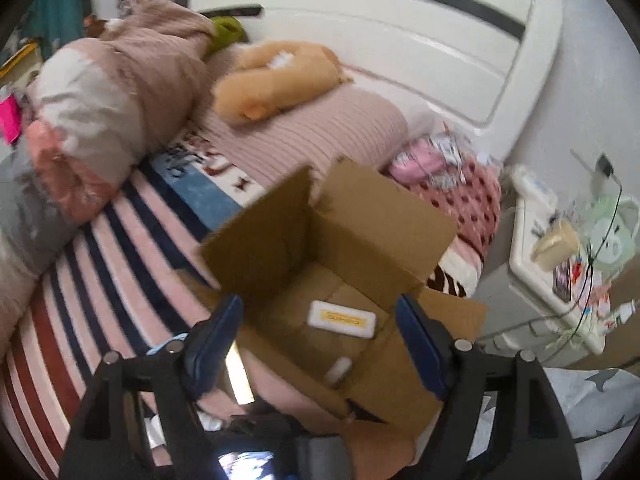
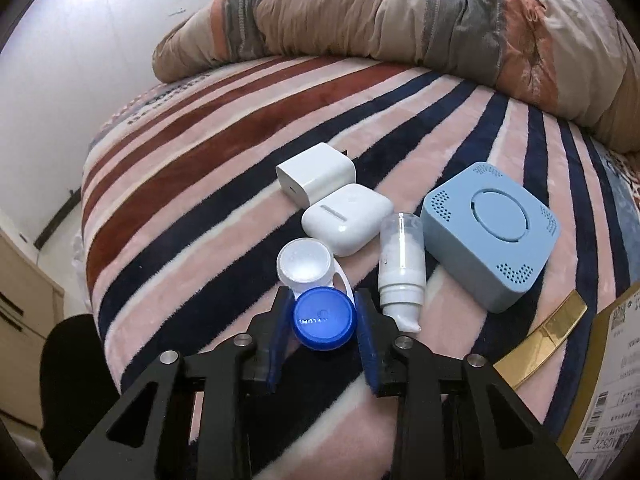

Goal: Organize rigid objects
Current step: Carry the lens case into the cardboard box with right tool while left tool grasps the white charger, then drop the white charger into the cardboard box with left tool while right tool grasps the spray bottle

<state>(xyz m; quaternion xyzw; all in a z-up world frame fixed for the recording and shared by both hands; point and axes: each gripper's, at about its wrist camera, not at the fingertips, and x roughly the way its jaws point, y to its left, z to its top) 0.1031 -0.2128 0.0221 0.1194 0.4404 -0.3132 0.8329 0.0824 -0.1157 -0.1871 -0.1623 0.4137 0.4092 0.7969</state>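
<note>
In the left wrist view an open cardboard box (image 1: 360,216) stands on the striped bed; inside lie a white case with a yellow label (image 1: 342,319) and a small white piece (image 1: 338,369). My left gripper (image 1: 320,332) is open and empty above the box. In the right wrist view my right gripper (image 2: 323,320) is shut on the blue cap of a contact lens case (image 2: 324,317), whose white cap (image 2: 306,266) lies beyond. Close by lie a white charger (image 2: 316,174), a white earbud case (image 2: 346,218), a pump bottle (image 2: 400,268) and a blue square device (image 2: 490,236).
A rolled quilt (image 2: 400,20) lies along the bed's far side. A gold strip (image 2: 548,332) and the box's labelled wall (image 2: 612,380) are at the right. A plush toy (image 1: 276,80), pillows (image 1: 100,112) and a white bedside cabinet (image 1: 548,256) surround the box.
</note>
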